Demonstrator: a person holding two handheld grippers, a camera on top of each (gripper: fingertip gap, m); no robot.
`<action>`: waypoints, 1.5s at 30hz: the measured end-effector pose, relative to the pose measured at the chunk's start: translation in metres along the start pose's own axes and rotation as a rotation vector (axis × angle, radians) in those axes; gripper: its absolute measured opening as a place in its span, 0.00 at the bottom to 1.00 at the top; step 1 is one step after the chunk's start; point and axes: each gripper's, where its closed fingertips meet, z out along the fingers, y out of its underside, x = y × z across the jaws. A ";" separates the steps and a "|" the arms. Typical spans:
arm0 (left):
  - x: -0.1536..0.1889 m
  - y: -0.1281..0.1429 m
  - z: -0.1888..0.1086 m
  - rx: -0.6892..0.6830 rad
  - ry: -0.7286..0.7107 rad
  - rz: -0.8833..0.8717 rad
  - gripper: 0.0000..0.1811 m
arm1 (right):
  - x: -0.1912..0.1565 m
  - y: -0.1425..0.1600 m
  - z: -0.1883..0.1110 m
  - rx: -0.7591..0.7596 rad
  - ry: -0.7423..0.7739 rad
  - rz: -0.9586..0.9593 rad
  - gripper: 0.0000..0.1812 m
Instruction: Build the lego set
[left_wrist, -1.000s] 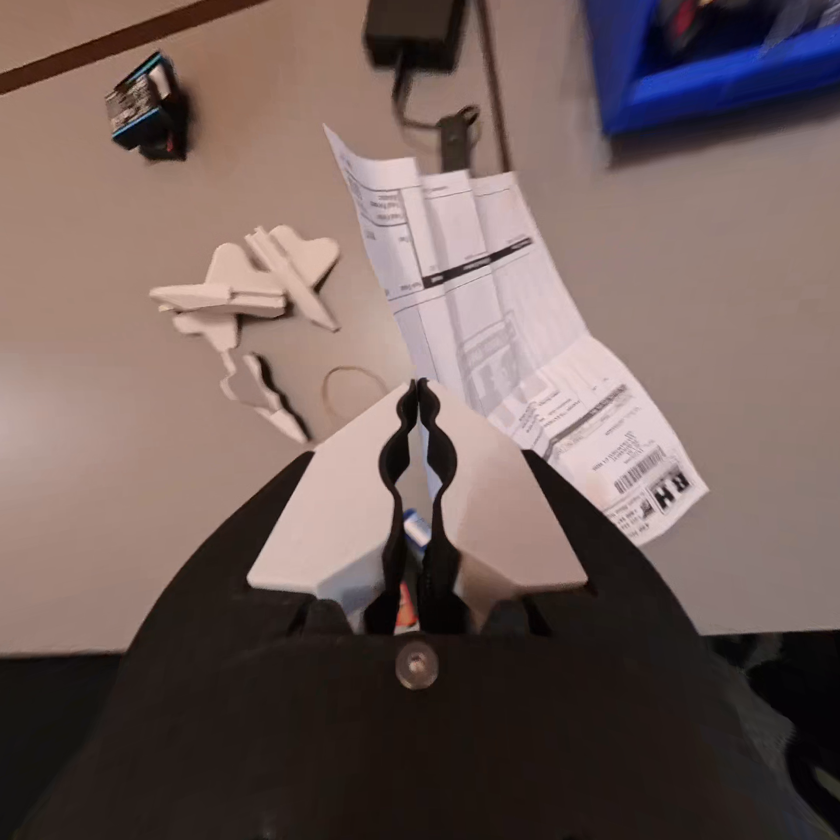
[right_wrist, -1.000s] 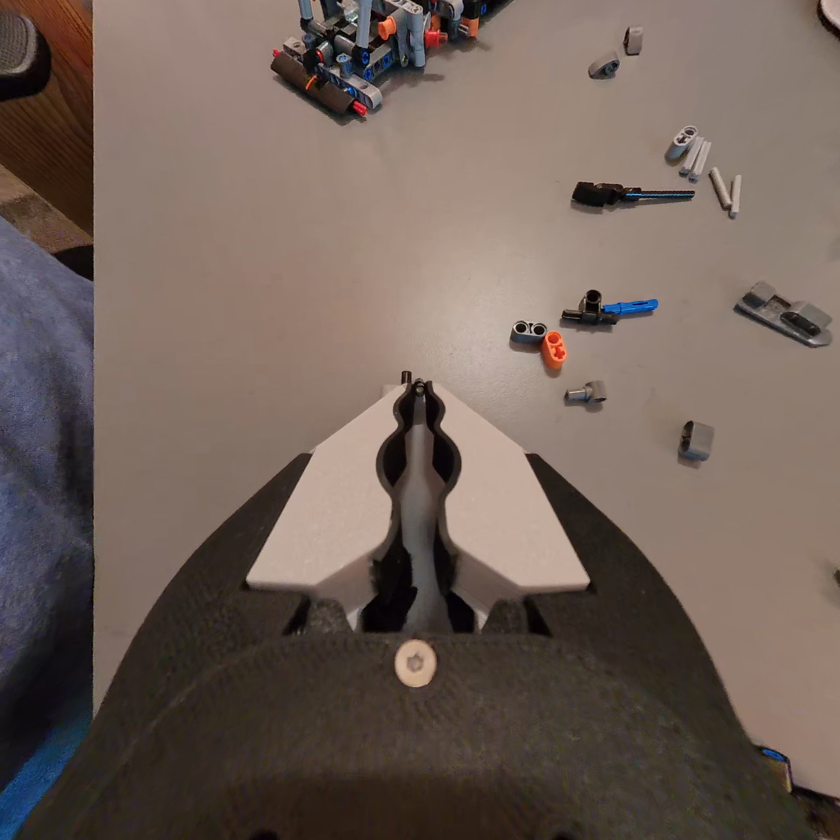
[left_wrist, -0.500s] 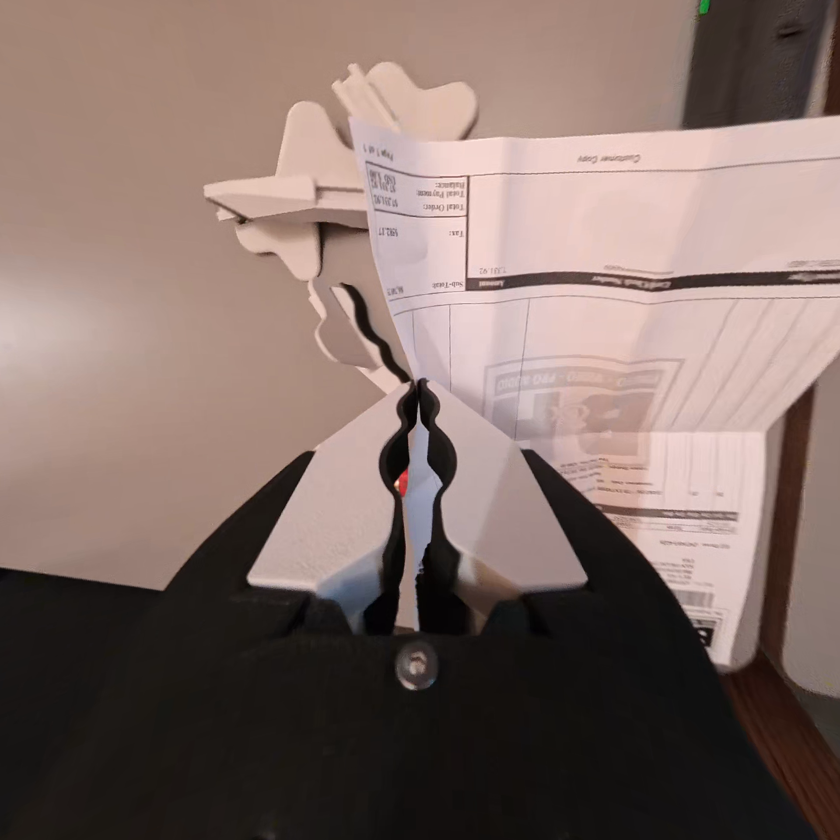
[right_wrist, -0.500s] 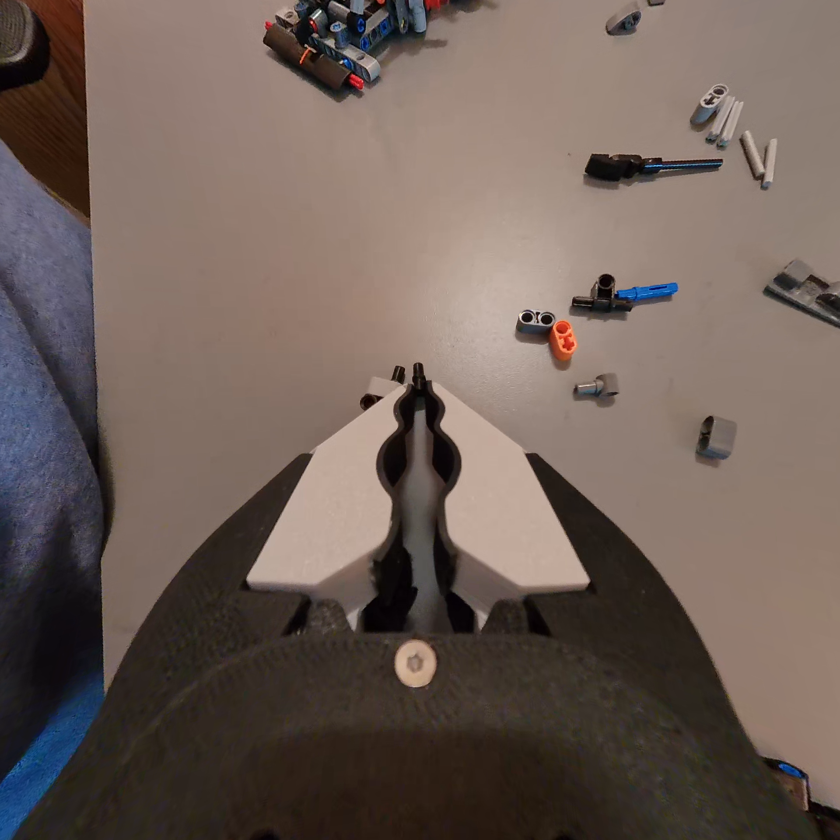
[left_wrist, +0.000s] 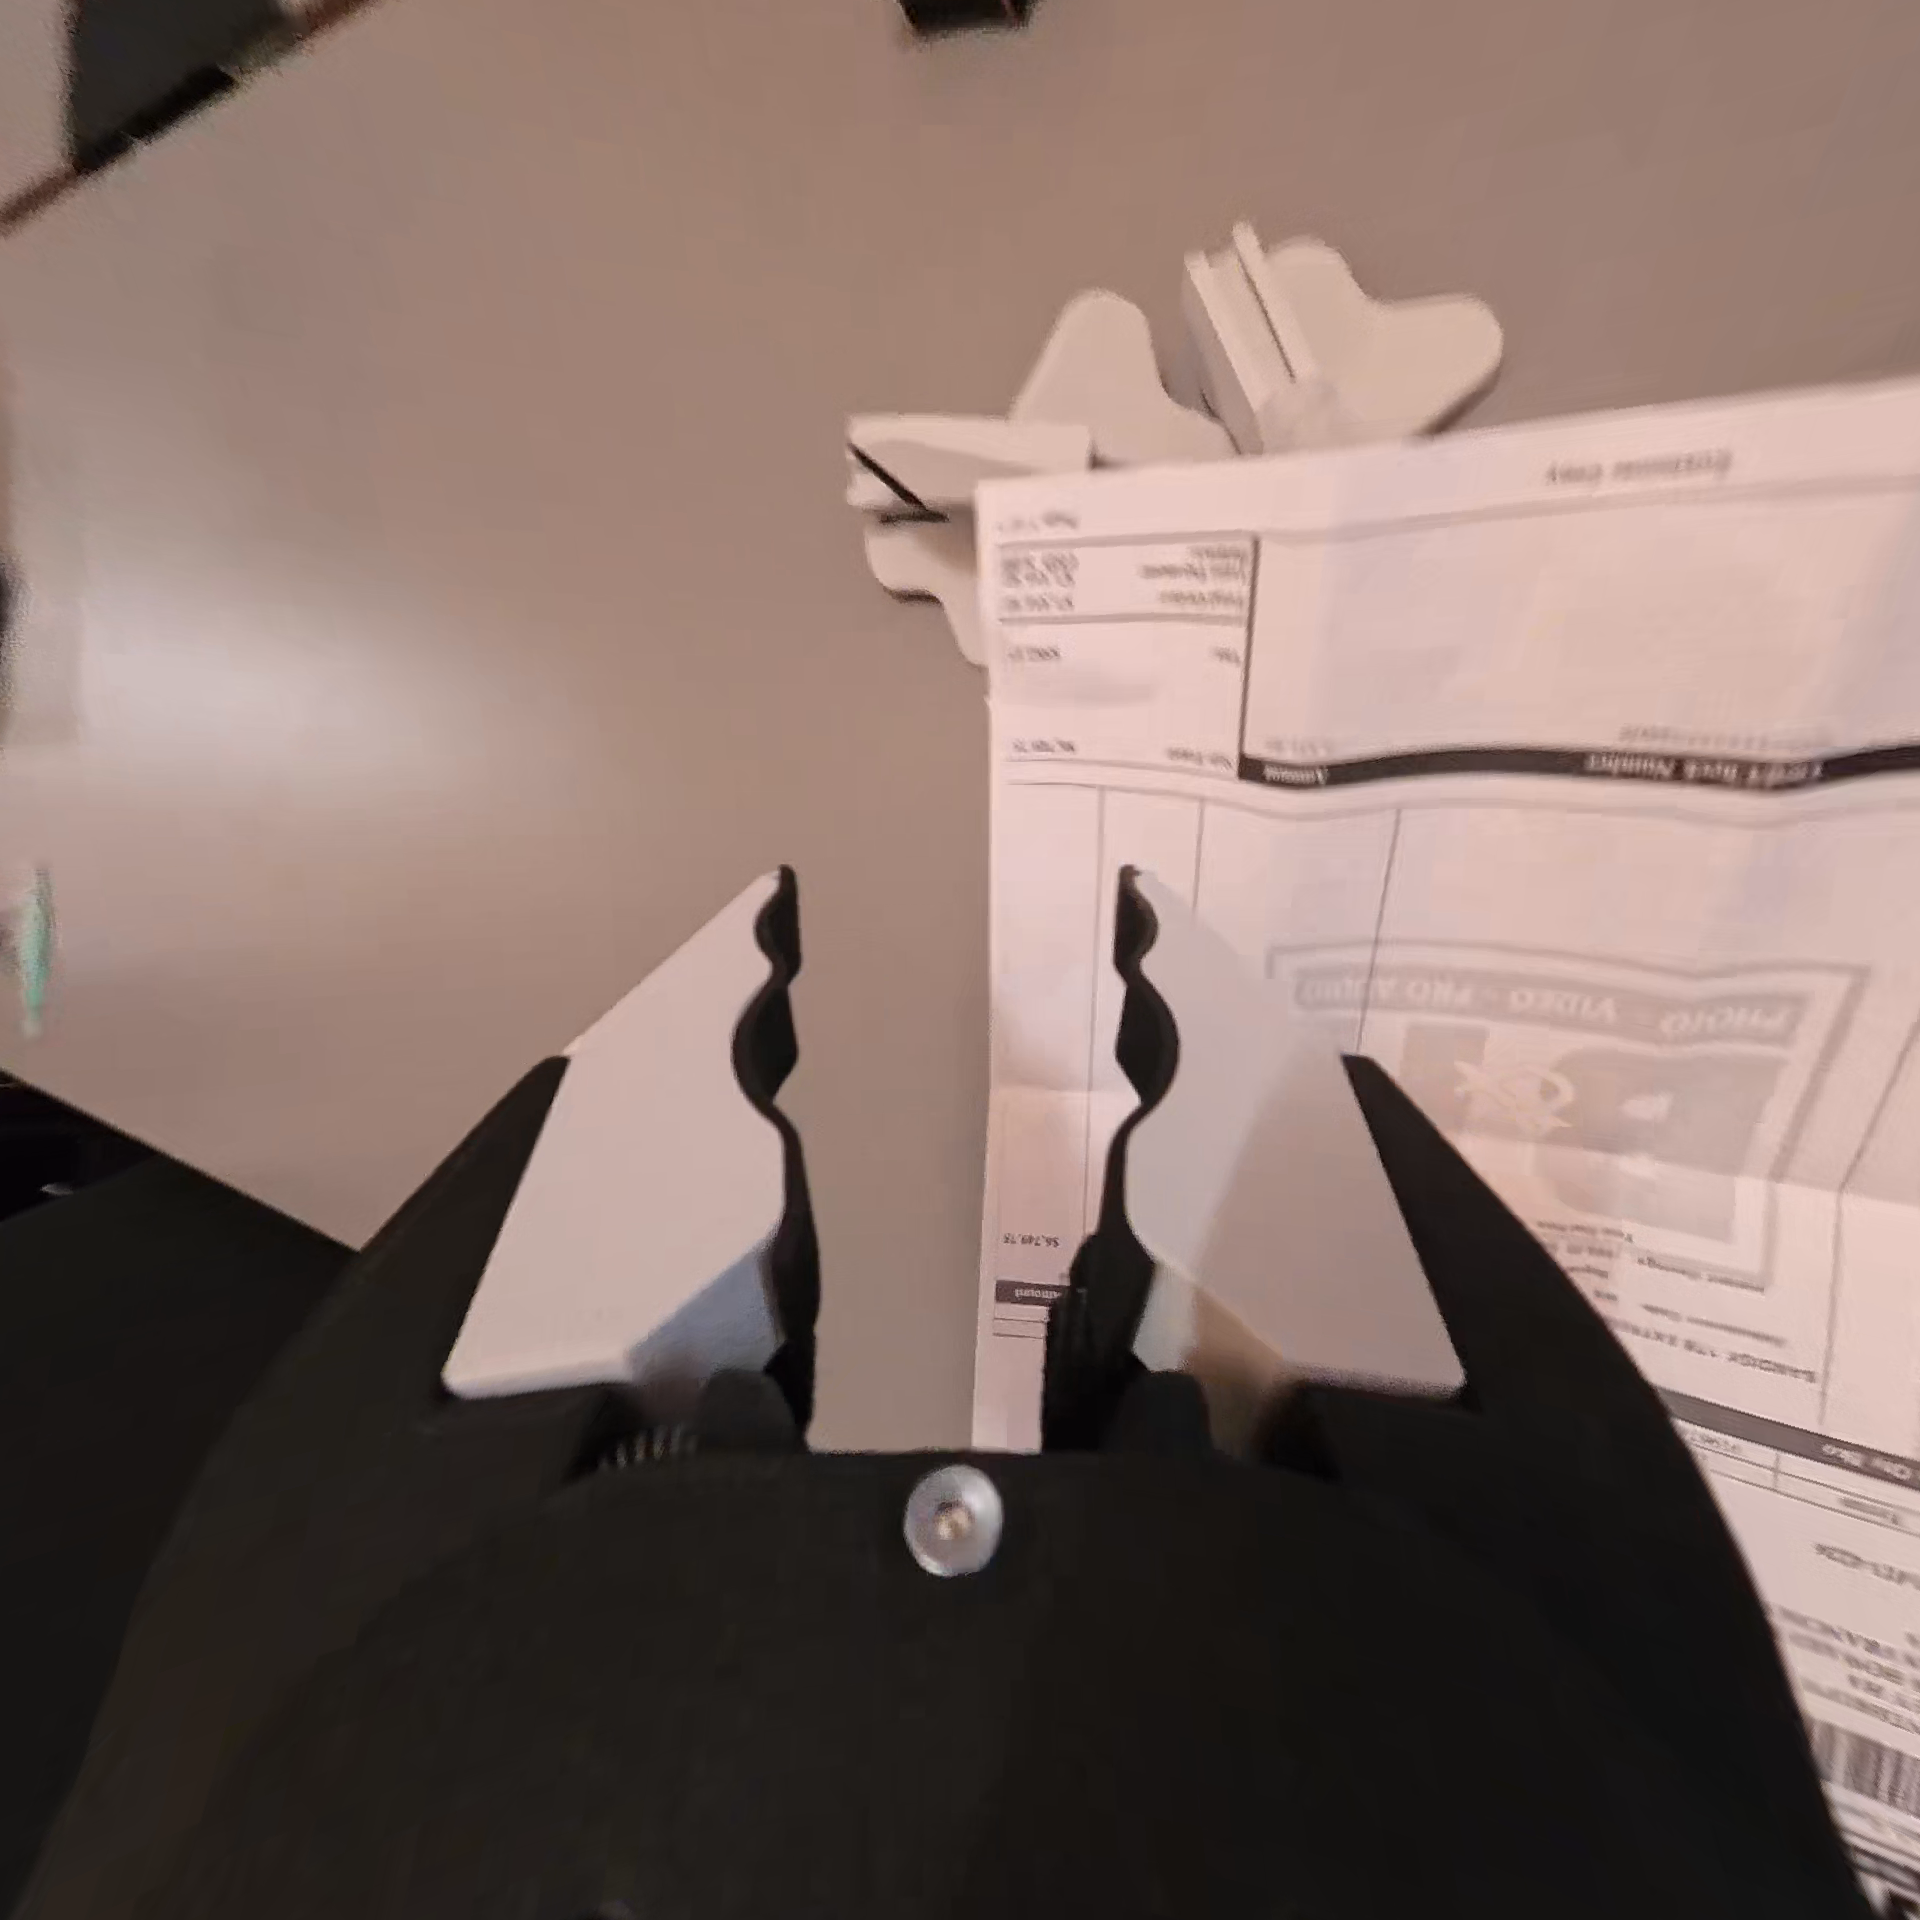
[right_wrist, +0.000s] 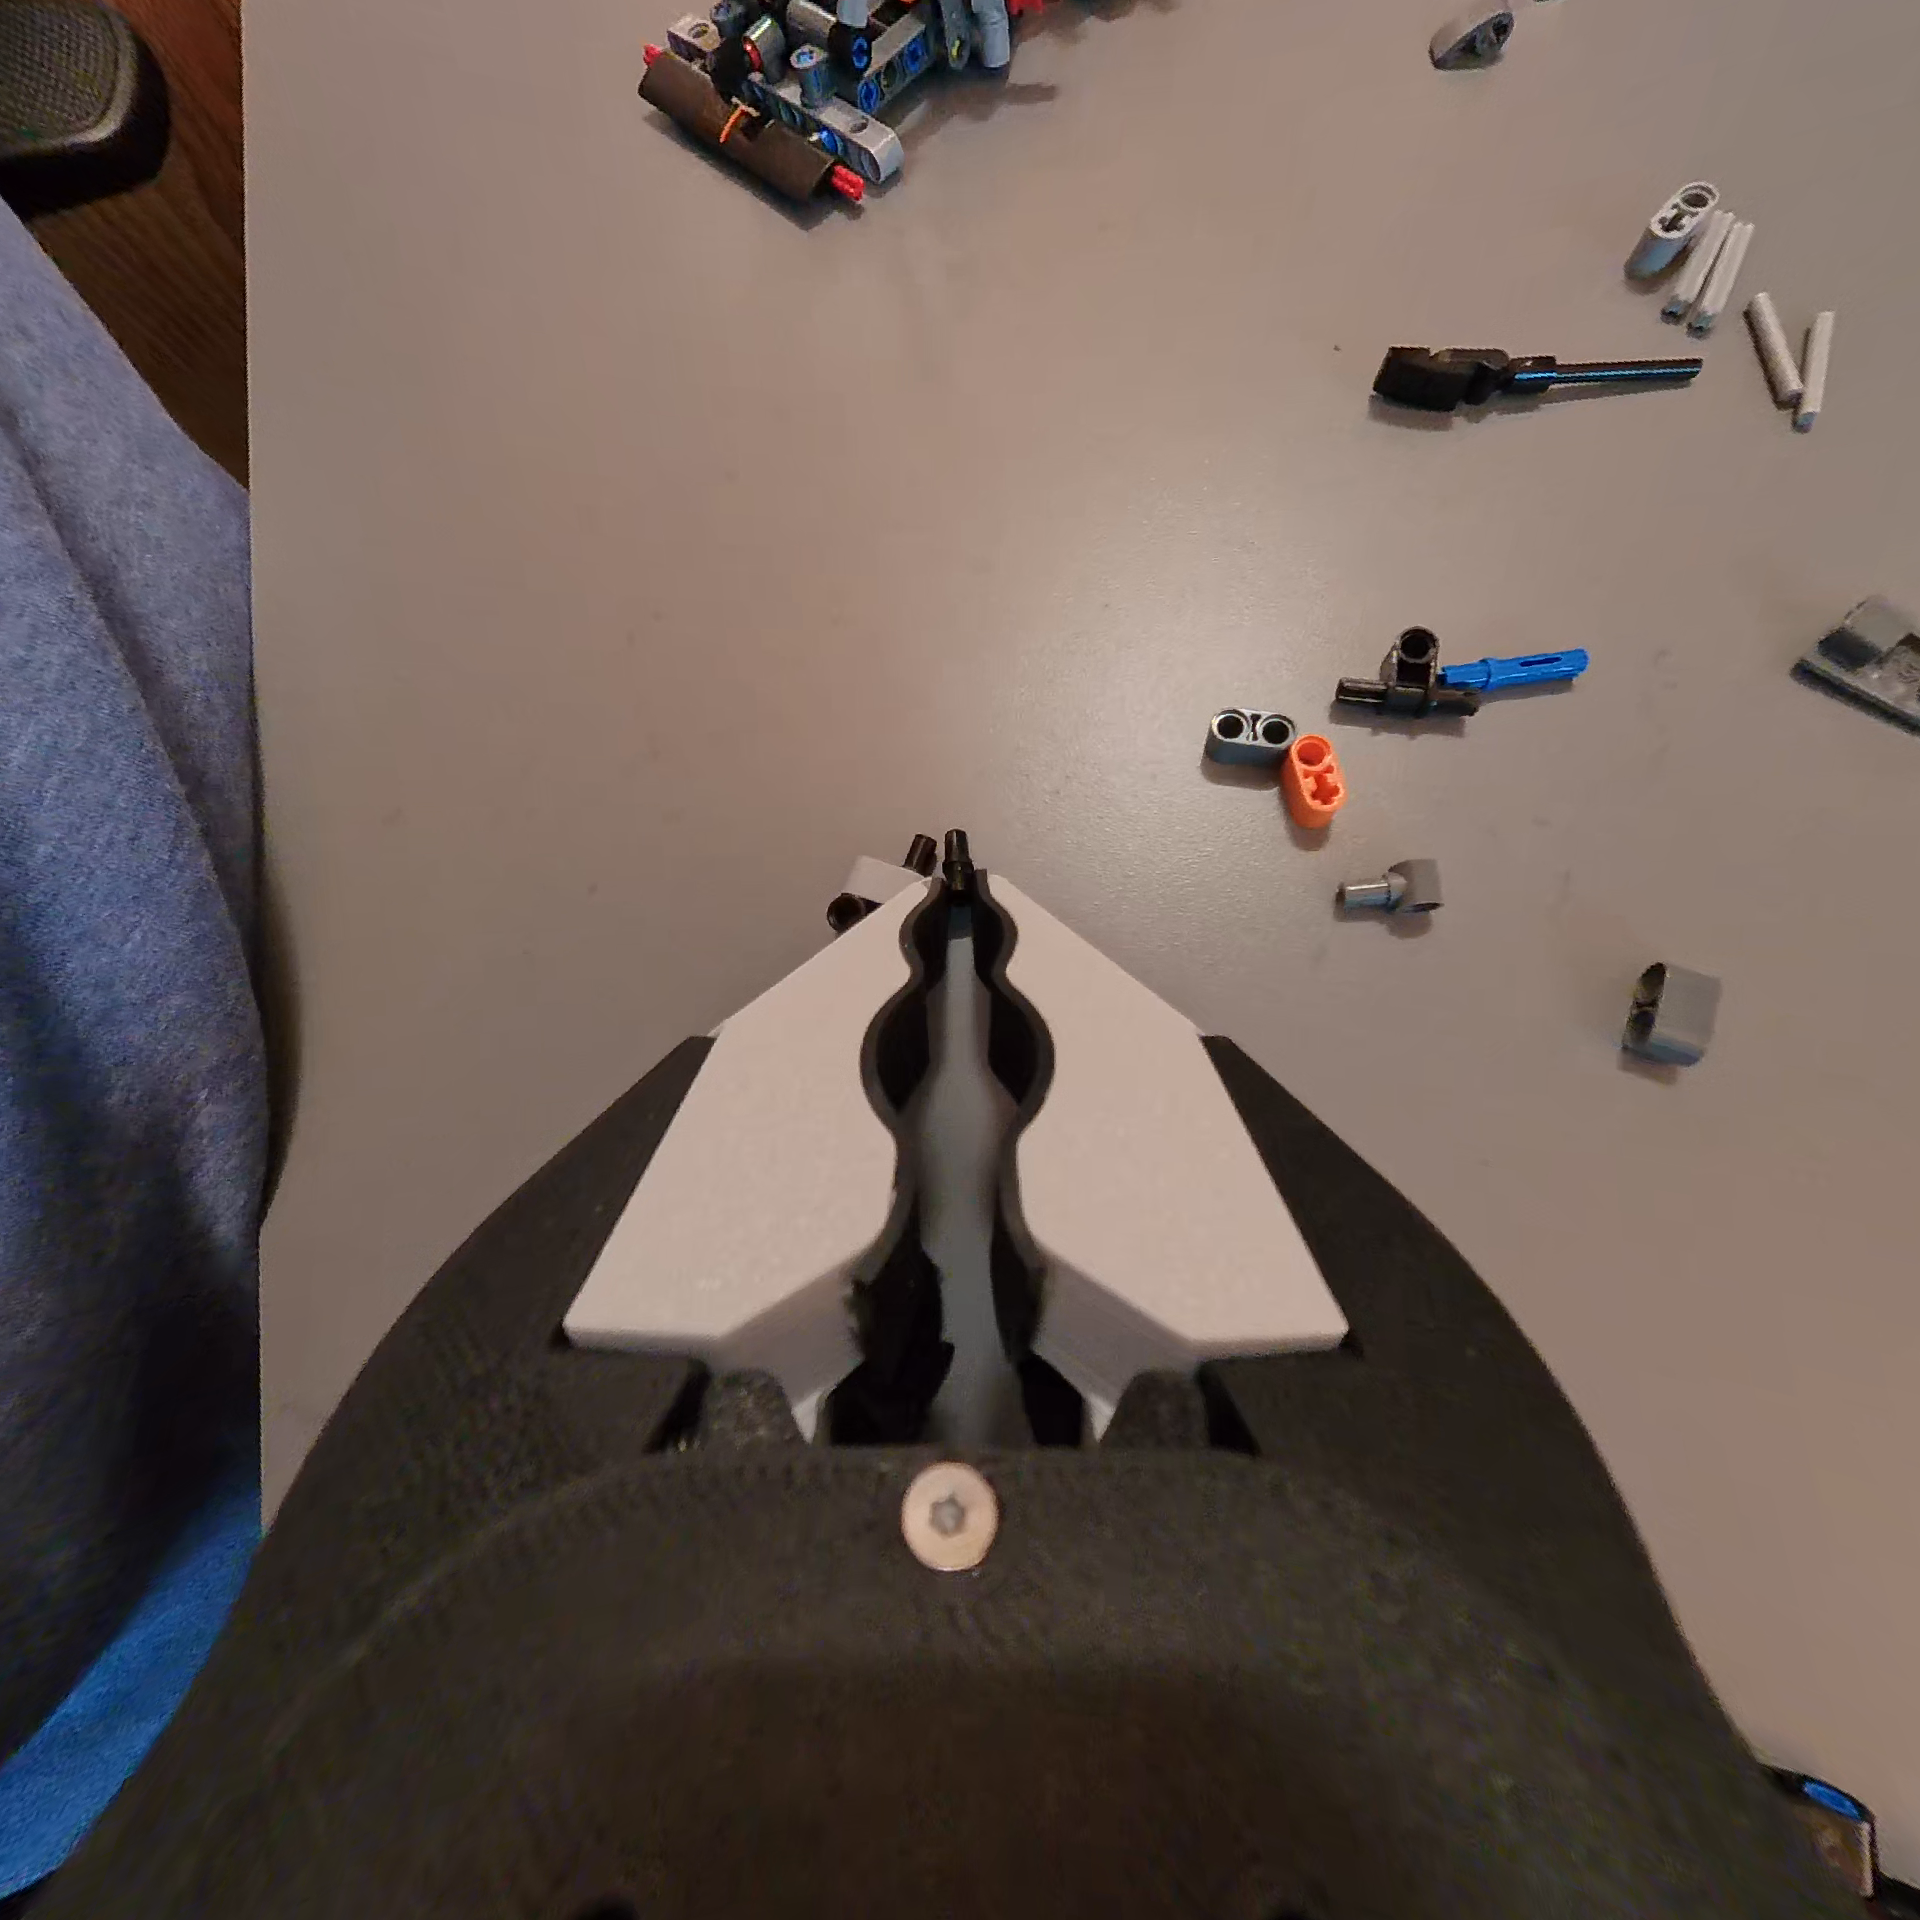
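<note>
In the right wrist view my right gripper (right_wrist: 957, 883) is shut on a small light grey lego piece with black pins (right_wrist: 954, 854), held just above the grey table (right_wrist: 623, 520). The part-built lego model (right_wrist: 790, 104) stands at the far edge. Loose pieces lie to the right: an orange connector (right_wrist: 1314, 781), a dark grey two-hole beam (right_wrist: 1252, 736), a black connector with a blue pin (right_wrist: 1455, 675) and a black piece on an axle (right_wrist: 1527, 374). In the left wrist view my left gripper (left_wrist: 956, 883) is open and empty over the left edge of a printed paper sheet (left_wrist: 1507, 935).
White plastic finger-shaped parts (left_wrist: 1143, 416) lie beyond the sheet. Grey axles (right_wrist: 1714, 260), a grey pin piece (right_wrist: 1392, 891), a grey block (right_wrist: 1671, 1013) and a grey panel (right_wrist: 1870, 665) lie at right. A person's blue clothing (right_wrist: 104, 831) borders the table's left edge. One gripper's finger ends stand about 90 centimetres off the other's. About 6 centimetres separates my right fingertips from the orange connector (right_wrist: 1314, 781). About 20 centimetres separates my right fingertips from the part-built lego model (right_wrist: 790, 104).
My left gripper has opened and let go of the paper sheet, which now lies flat on the table. My right gripper stays shut on its piece and has barely moved.
</note>
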 end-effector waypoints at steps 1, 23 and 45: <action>-0.005 -0.008 -0.010 0.038 -0.033 -0.008 0.35 | 0.000 0.000 0.000 0.000 0.001 -0.002 0.00; 0.443 -0.159 -0.308 0.753 0.345 0.392 0.50 | 0.000 0.000 0.000 0.000 0.032 -0.040 0.00; 0.790 0.001 -0.350 0.494 0.994 0.869 0.32 | 0.006 -0.005 -0.031 0.147 0.026 -0.021 0.01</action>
